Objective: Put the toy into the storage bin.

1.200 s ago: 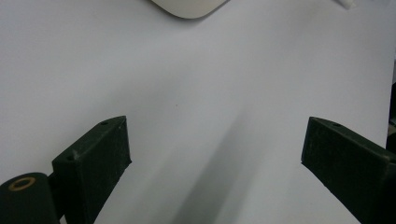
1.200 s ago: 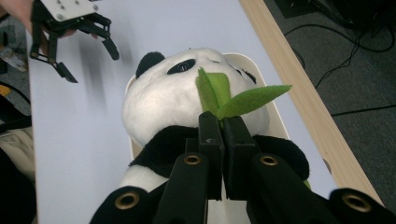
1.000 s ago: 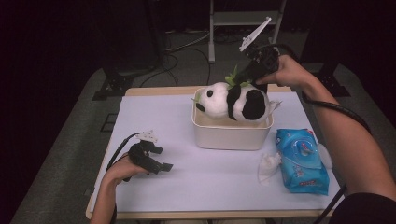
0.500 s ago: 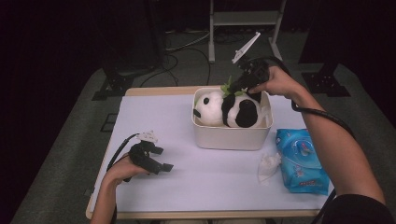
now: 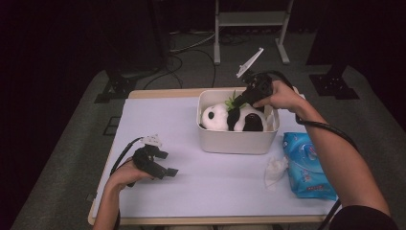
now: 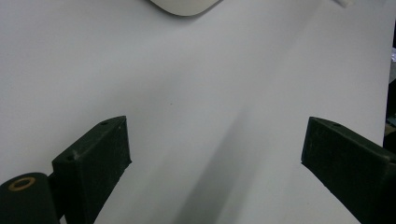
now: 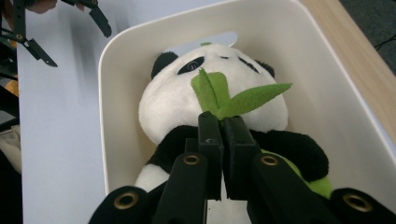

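A black-and-white plush panda (image 5: 221,118) (image 7: 210,95) lies inside a white bin (image 5: 234,142) (image 7: 103,93) at the table's middle back. My right gripper (image 5: 236,104) (image 7: 223,122) reaches down into the bin from the right, shut on the green felt leaf (image 7: 243,99) at the panda's chest. Its jaws are pressed together around the leaf's stem. Near the front left of the white table my left gripper (image 5: 165,166) (image 6: 215,154) rests open over bare tabletop, with nothing between its jaws.
A blue wipes pack (image 5: 306,165) lies at the table's right edge, with a crumpled white tissue (image 5: 276,168) beside it. The bin's corner (image 6: 184,5) lies far ahead of the left gripper. A metal stand (image 5: 249,19) is on the floor behind the table.
My right gripper has come down with the panda, which has sunk from above the rim into the bin. The left gripper has stayed put.
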`<act>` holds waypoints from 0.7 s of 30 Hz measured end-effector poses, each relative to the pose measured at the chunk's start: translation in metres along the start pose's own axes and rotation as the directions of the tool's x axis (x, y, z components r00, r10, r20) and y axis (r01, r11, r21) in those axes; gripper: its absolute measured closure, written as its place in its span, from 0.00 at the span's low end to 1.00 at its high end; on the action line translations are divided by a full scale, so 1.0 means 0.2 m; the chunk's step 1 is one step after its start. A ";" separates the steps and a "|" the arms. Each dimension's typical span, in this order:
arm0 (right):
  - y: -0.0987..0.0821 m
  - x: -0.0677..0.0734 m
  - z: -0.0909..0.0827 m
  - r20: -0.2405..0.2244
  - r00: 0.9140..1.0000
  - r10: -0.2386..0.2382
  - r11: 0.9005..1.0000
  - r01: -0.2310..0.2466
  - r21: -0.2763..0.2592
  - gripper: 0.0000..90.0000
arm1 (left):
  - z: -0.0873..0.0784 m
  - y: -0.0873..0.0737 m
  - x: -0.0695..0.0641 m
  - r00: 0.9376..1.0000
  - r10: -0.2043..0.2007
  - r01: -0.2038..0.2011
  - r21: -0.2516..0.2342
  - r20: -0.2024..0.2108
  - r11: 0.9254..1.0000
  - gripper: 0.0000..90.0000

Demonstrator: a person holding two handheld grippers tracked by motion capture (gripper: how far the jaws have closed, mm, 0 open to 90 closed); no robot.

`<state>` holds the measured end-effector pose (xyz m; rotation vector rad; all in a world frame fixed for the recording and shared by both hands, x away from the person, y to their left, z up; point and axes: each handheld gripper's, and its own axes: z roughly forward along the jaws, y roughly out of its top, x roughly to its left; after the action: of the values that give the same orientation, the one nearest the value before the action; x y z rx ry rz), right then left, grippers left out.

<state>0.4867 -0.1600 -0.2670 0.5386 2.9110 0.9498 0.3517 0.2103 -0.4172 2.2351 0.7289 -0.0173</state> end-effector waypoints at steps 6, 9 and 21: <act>-0.05 0.01 0.05 -0.012 1.000 0.023 1.000 -0.023 0.017 0.96 | 0.00 0.00 0.00 1.000 0.003 -0.003 0.000 0.000 1.000 0.08; -0.07 0.02 0.09 -0.013 1.000 0.025 0.999 -0.025 0.039 0.95 | -0.01 0.00 -0.01 1.000 0.008 -0.008 -0.003 0.002 1.000 0.08; -0.14 0.04 0.05 -0.016 0.998 0.056 0.998 -0.055 0.036 0.83 | 0.00 0.00 -0.01 1.000 0.009 -0.009 0.003 0.004 1.000 0.08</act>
<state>0.4722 -0.1728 -0.2908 0.6201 2.9481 0.9141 0.3502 0.2096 -0.4165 2.2407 0.7173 -0.0179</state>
